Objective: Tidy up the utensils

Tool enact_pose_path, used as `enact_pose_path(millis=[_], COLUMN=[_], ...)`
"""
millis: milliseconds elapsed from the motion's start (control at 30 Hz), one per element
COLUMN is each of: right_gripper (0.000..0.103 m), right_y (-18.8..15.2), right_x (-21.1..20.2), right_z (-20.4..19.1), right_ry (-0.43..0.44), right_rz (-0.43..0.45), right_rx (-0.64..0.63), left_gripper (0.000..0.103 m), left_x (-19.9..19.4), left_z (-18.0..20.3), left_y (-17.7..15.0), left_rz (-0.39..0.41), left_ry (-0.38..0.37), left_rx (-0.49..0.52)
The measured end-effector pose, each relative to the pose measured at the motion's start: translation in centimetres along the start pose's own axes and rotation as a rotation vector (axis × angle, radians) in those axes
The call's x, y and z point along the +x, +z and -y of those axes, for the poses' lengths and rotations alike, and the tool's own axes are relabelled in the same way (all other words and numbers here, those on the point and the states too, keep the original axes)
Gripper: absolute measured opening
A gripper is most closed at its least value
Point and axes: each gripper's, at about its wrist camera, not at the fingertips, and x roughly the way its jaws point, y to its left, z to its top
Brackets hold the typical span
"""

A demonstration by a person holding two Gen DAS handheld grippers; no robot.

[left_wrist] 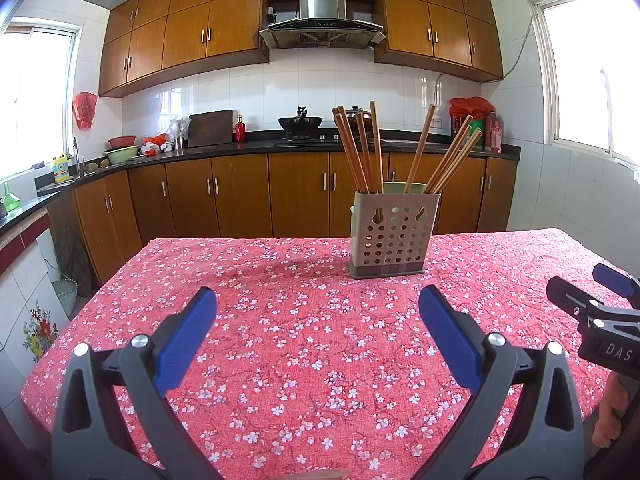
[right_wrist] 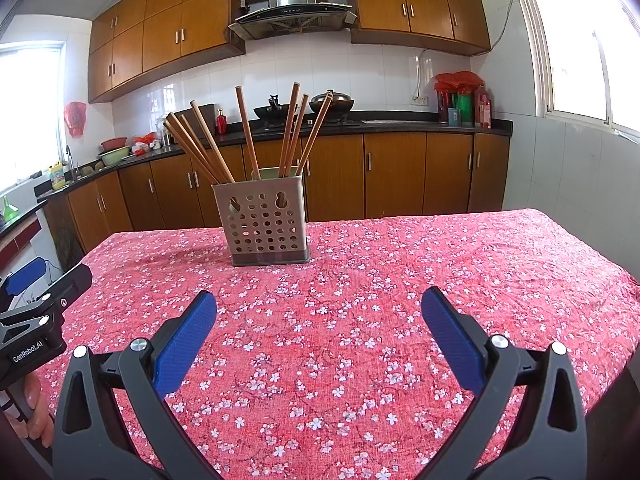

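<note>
Between the blue pads of the left gripper point(left_wrist: 318, 308) lay only flowered cloth; its fingers stood spread wide and held nothing. The right gripper point(right_wrist: 319, 310) was the same, wide apart and empty above the red tablecloth point(right_wrist: 400, 280). Each gripper showed at the edge of the other's view, so the 2 hung side by side near the table's front edge, well short of the utensil holder point(left_wrist: 394, 236).

That holder, a perforated beige caddy on a darker base, stood upright further back on the cloth, to the right in the left wrist view and to the left in the right wrist view, so it sat roughly between the 2 grippers' lines. Inside it the chopsticks point(left_wrist: 360, 152) fanned out in loose groups, roughly 9 or 10, leaning left and right, with a pale green inner cup just visible behind the front wall. No loose utensil showed on the cloth.

Judging from this, the holder looked light and tall for its base, so a sideways nudge against the splayed sticks could tip it. The thin, smooth chopsticks could also slip or scissor apart if pinched off-centre.
</note>
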Motion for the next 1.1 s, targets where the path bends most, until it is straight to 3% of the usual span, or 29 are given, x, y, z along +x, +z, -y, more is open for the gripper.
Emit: enact_pose_path(millis=[1100], right_gripper=[0.101], right_y=[-0.32], right_x=[0.33], right_z=[-0.48], right_ry=[-0.008], right_rz=[-0.01], right_rx=[0.018], left_gripper=[0.099], left_x=[0.18], left_z=[-0.71], left_y=[-0.59], left_rz=[-0.015], left_ry=[-0.004], left_rx=[0.005])
